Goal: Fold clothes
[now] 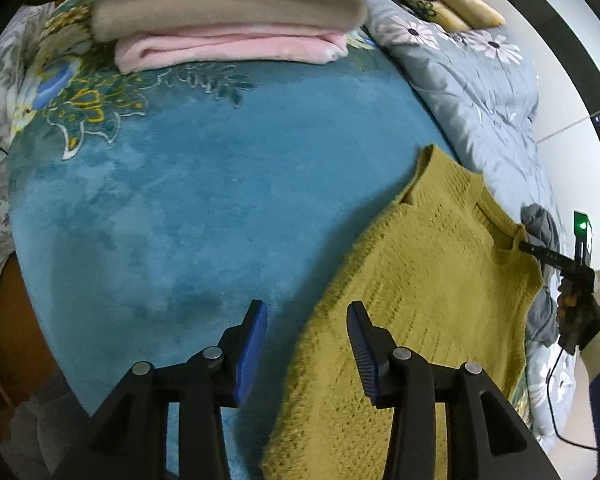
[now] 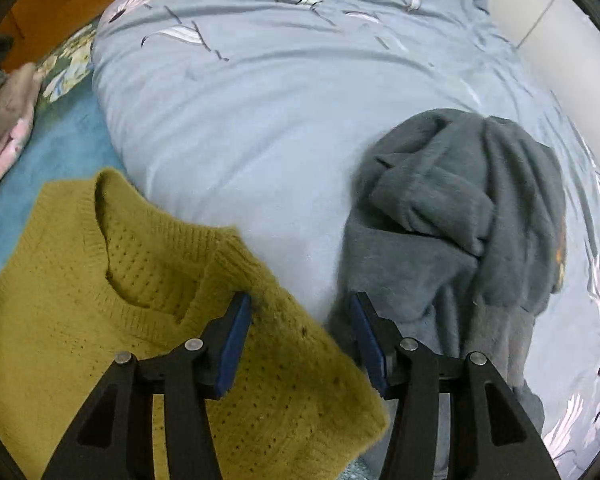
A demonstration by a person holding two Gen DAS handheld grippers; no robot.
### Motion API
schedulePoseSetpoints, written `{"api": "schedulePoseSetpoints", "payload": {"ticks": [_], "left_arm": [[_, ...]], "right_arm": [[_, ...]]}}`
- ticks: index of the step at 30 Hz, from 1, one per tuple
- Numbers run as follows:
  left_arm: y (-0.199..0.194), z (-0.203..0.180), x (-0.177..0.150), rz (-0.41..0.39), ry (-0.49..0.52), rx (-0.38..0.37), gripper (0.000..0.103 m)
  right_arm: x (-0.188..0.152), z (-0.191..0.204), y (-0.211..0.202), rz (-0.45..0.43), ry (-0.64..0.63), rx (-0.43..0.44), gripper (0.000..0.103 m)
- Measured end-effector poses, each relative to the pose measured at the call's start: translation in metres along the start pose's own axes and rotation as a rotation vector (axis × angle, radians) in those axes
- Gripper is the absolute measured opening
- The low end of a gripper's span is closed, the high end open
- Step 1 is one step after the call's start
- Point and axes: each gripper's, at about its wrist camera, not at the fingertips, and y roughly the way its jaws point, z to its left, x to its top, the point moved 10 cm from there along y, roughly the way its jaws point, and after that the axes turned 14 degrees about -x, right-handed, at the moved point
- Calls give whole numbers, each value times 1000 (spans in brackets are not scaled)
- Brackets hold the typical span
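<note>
Bed surface: teal plush blanket (image 1: pixel 160 208) with a floral border at the far edge, spread flat; pale blue floral quilt (image 2: pixel 260 92) bunched along its right side.

Item 1: mustard knit sweater (image 1: pixel 428 280), open-weave, lying flat on the teal blanket with its neckline toward the quilt and its right shoulder edge resting against the quilt.

Item 2: grey fleece garment (image 2: pixel 460 216), crumpled in a heap on the quilt, just beside the sweater's right edge.

Item 3: stack of folded clothes (image 1: pixel 228 24) at the far end of the blanket; pink piece at the bottom, beige above it, darker pieces on top.

Left gripper (image 1: pixel 307 312): above the sweater's left hem edge; jaws released, blue pads apart, nothing pinched between them.

Right gripper (image 2: pixel 300 304): over the sweater's right shoulder, where it meets the quilt; jaws released, parted, the knit lying below them and not pinched. In the left wrist view the tool sits at the sweater's far corner, held by a gloved hand (image 1: pixel 576 312) with a trailing black cable (image 1: pixel 556 400).
</note>
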Motion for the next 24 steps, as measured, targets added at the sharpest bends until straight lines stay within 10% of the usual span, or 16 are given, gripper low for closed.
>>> {"api": "schedulePoseSetpoints", "payload": {"ticks": [3,7,16,24], "left_arm": [[2,-1,-1,3,-17,-20,47],[-4,-6,-4,3,-7,-39,47],[-33,-16,-12,-37,-6,-116,47],[-27,-26,-51,42,-38,-228,52]], "right_arm": [[-6,4,-1,27,19,37,46],[-22,14,-12,33,11,48,9],[-85,47,-132,-182,-11,153,9],[-260,112,-182,-108,-44,286,9]]}}
